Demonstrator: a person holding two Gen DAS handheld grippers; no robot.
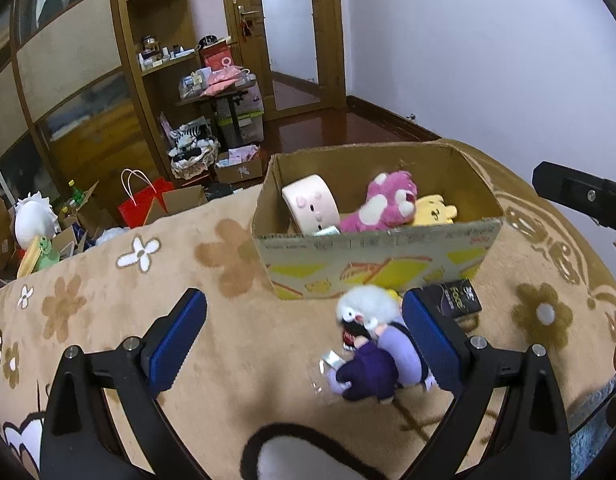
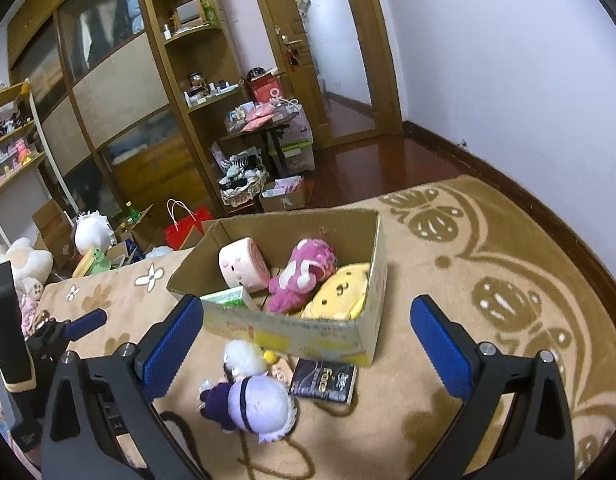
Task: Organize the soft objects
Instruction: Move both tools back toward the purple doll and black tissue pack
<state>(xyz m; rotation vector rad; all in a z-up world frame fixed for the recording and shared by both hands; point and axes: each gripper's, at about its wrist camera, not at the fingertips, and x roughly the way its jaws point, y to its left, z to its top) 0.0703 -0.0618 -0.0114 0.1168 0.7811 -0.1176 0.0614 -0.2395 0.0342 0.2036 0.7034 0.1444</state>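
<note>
A purple plush doll with white hair lies on the tan flowered blanket in front of a cardboard box. My left gripper is open, and the doll lies just inside its right finger. The box holds a pink roll plush, a magenta bear and a yellow plush. In the right wrist view my right gripper is open above the doll and the box, holding nothing. The left gripper's fingertips show at the left.
A black book lies beside the doll by the box's front; it also shows in the left wrist view. Beyond the blanket's far edge are a red bag, boxes, a wardrobe and cluttered shelves. The right gripper's body shows at right.
</note>
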